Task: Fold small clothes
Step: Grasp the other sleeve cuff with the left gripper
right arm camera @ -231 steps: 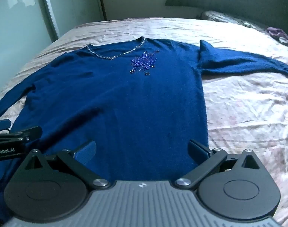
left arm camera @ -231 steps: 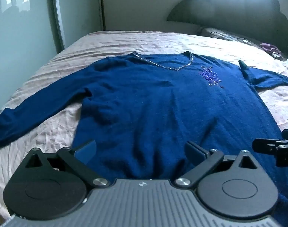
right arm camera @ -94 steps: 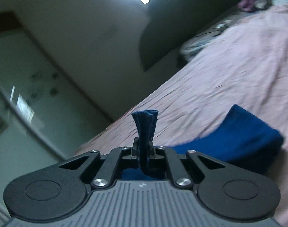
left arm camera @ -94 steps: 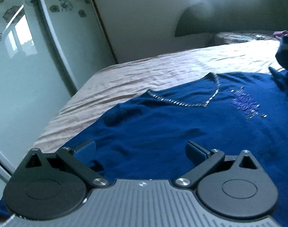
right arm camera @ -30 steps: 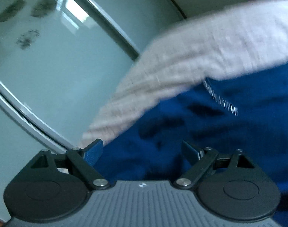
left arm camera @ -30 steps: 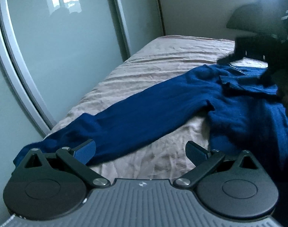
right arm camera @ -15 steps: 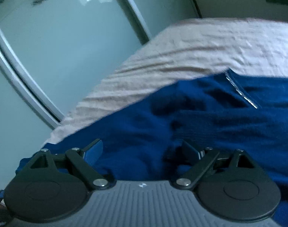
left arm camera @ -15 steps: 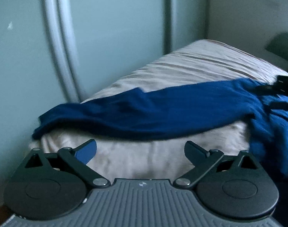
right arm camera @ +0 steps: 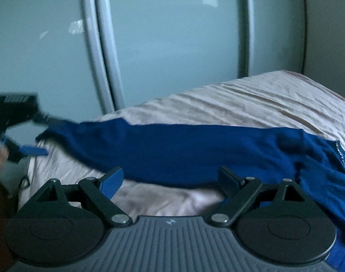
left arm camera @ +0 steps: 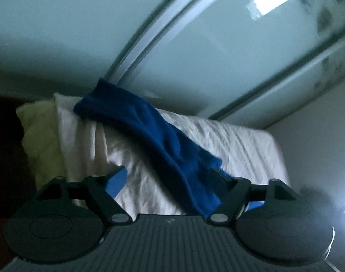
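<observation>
Fingers of the left gripper [left arm camera: 170,179] stand wide apart with nothing clamped; the blue sleeve [left arm camera: 149,140] runs diagonally between them from the bed corner toward the right finger. That placement looks deliberate: the cuff end lies at the mattress edge [left arm camera: 81,122], the handiest point from which to carry the sleeve back over the body. In the right wrist view the left gripper [right arm camera: 25,133] shows at far left, one finger above and one below the cuff (whether either pad touches the cloth is lost in blur).

Moving rightward, the sleeve stretches flat across the pale sheet [right arm camera: 240,99] to the sweater [right arm camera: 326,158], where the beaded neckline [right arm camera: 341,156] peeks in at the right edge. The right gripper [right arm camera: 171,176] is also spread open and empty, low over the sheet just short of the sleeve, likely ready to steady it.

Compared with half a second ago, the left camera has dropped and rolled, so the sleeve now slants instead of lying level, and the right camera has swung to face the wardrobe doors [right arm camera: 172,45].
</observation>
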### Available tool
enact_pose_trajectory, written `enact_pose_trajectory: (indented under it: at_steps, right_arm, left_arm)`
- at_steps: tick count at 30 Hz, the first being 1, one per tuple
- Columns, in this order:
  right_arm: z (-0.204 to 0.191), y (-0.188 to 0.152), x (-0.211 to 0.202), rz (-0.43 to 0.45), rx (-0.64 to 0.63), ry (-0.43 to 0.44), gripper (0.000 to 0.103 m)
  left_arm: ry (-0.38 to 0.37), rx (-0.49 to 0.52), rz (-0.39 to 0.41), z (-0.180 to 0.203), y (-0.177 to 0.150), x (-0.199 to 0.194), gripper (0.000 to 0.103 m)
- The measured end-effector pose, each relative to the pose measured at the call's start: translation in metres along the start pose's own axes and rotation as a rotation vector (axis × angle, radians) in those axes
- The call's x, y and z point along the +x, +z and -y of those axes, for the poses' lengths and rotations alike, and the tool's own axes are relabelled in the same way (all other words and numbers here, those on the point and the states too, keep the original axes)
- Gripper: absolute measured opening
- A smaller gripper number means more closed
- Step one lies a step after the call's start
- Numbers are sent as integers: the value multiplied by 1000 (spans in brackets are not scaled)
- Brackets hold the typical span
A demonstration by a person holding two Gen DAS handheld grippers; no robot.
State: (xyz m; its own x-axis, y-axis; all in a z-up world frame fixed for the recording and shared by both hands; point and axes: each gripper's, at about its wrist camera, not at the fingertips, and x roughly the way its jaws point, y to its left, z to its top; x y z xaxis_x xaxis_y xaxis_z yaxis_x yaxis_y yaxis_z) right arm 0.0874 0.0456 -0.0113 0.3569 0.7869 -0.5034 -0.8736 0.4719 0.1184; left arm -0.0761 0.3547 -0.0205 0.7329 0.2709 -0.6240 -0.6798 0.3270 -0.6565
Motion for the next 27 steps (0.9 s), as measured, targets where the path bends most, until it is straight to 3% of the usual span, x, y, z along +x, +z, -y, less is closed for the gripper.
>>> enact_pose_trajectory:
  at_steps: [7,16,20,23,27]
  right_arm:
    - [-13,-8,1,-8,-63,-24,91]
    - [4,-10,-3,-1,6,-36,91]
    - [11,-9,-5,2,1,-58,91]
    - [20,-4,-5,20,-13,-93,91]
    - [46,3,5,10,48,-121,91]
  left_arm:
    - [-79,-248,7,-31,19,10,65]
    - [-93,-390,56,-52,40,10,20]
    - [-66,-339,90,-49,42,-5,2]
    - [-27,-230,139,-23,35,-27,2]
    - [31,-27,272,14,28,-48,2]
